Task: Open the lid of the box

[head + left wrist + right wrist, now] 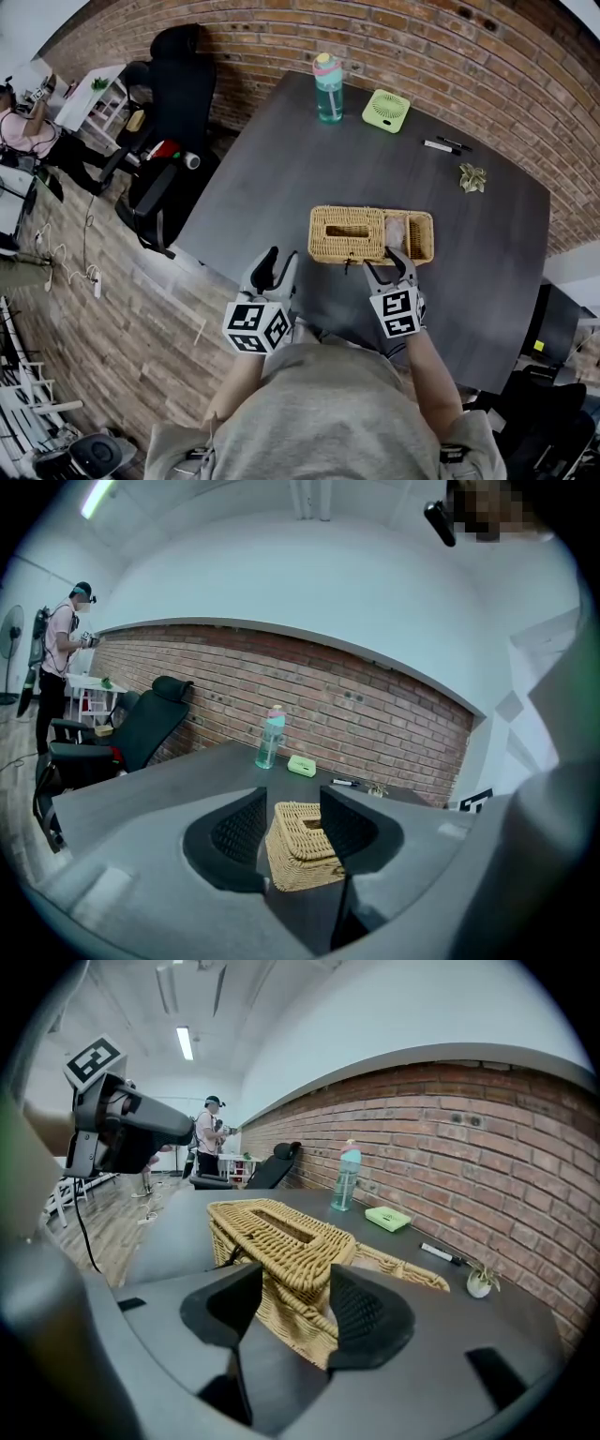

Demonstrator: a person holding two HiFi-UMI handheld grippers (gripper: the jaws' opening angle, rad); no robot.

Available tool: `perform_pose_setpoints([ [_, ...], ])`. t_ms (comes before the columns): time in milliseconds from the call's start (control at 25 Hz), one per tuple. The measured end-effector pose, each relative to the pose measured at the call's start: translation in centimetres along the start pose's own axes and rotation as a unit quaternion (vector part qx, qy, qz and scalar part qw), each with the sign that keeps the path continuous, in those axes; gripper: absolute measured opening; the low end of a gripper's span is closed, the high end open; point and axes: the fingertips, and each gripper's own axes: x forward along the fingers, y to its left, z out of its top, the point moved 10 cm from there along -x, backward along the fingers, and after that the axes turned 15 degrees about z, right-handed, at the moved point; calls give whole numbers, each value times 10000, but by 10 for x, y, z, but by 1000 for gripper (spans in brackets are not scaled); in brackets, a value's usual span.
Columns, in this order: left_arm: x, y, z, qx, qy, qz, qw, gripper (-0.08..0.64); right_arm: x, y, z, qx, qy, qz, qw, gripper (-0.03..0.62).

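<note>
Head view has the wicker box (420, 251) lying near the middle of the dark table (272, 159), its long axis running left to right. The slotted lid (330, 246) sits over the left part, and the right end is uncovered. The right gripper (384, 261) is spread wide and holds nothing. It is close up against the box's near wall, and its own view shows the lid's near corner between the open pads, with a gap on the left side. The left gripper (282, 255), also open and empty, hangs off the near-left corner, apart from the box. So the lid lies just ahead of the right gripper, which is clearly the nearer one. I would judge the lid partly off already. The next move would need those jaws to close on its near edge.
</note>
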Motion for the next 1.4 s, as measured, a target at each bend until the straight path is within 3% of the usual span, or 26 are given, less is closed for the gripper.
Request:
perform_pose_setpoints([
  [920, -4, -4, 3, -100, -81, -67, 9999, 175, -21, -26, 67, -738, -344, 67, 9967, 166],
  [1400, 8, -3, 4, -115, -14, -127, 9999, 175, -14, -52, 96, -835, -474, 172, 9952, 143],
])
